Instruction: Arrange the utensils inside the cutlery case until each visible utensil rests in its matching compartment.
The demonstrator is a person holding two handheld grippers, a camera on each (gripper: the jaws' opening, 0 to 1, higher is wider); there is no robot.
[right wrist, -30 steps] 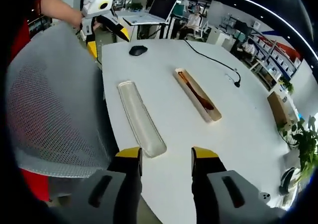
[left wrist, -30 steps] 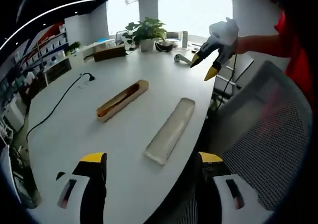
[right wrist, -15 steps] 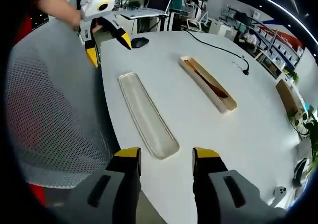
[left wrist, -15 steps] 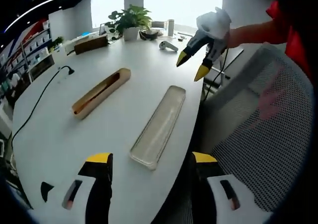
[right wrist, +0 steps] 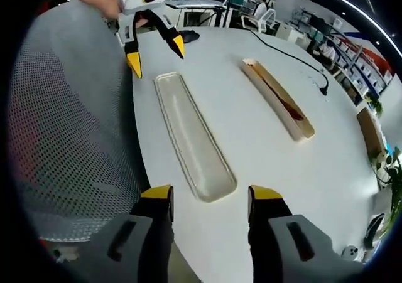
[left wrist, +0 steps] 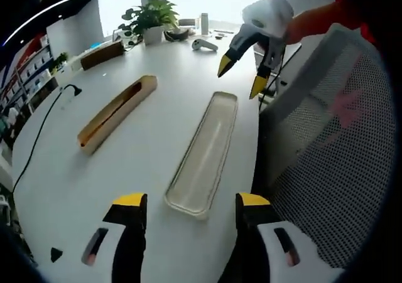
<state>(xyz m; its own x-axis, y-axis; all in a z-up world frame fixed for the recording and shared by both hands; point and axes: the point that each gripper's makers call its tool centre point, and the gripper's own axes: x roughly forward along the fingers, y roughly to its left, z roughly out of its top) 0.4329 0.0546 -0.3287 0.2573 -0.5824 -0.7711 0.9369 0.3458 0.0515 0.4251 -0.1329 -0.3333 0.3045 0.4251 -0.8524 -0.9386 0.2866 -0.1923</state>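
Beside the long clear lid (left wrist: 204,154), perhaps plastic, lies a wooden case (left wrist: 113,112).

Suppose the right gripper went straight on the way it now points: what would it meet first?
Most likely the clear lid, whose near end lies just ahead between the open right gripper jaws. How high the gripper rides above the table is unclear, so it might pass over it.

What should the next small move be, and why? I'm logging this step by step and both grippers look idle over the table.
Probably lower the left gripper onto the near end of the clear lid, with the right gripper at its other end. Both are open and empty, each above one end of it. The wooden case with its dark utensil lies apart, across the white table.
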